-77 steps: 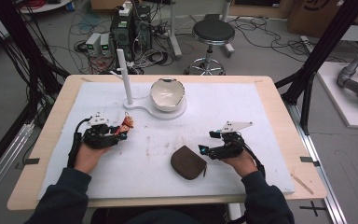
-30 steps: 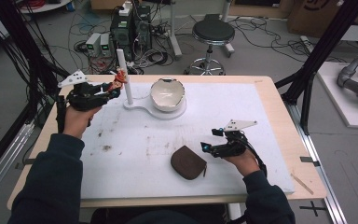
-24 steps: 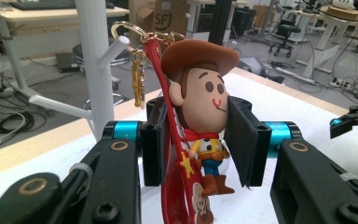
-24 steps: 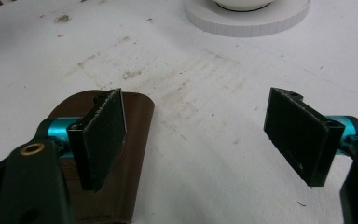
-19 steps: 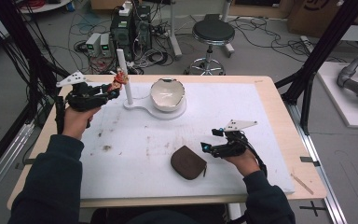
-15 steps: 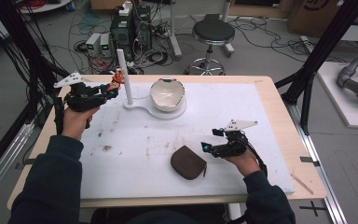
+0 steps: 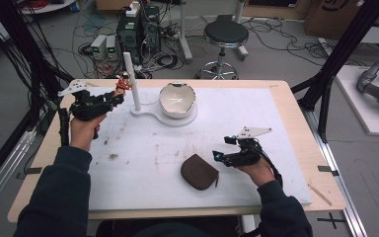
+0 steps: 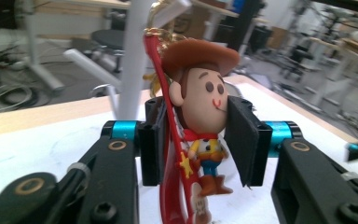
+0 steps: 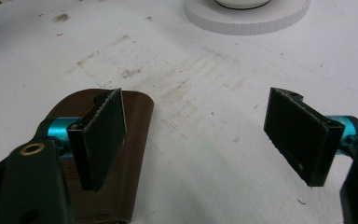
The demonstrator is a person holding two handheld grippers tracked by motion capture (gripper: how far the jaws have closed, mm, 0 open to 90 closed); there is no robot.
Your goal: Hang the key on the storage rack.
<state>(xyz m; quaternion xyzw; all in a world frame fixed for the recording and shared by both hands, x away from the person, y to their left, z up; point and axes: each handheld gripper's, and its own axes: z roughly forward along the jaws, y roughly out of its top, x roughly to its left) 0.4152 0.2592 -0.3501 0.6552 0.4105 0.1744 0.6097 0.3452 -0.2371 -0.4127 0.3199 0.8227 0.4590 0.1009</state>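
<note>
A cowboy figure keychain [image 8: 200,107] with a brown hat and red strap hangs between the pads of my left gripper [image 8: 196,140]. Those jaws have just been opening and stand slightly clear of the toy. Its gold ring sits up against the white post [image 8: 130,56]. In the high view the left gripper [image 7: 116,96] is raised at the far left, with the toy [image 7: 123,84] beside the post [image 7: 131,79]. My right gripper [image 7: 217,157] rests low at the right, open with nothing between its pads, next to a brown pouch [image 7: 199,171]. Part of the pouch [image 9: 135,140] lies behind its left pad.
The post rises from a white stand [image 7: 153,114] that also carries a white bowl [image 7: 177,98]. A white mat [image 7: 256,123] with brown stains covers the wooden table. Cables, boxes and a stool [image 7: 225,34] stand on the floor beyond the far edge.
My left hand lifted the toy off the mat and brought it up to the post's top, then shifted slightly left. The right gripper has stayed beside the pouch.
</note>
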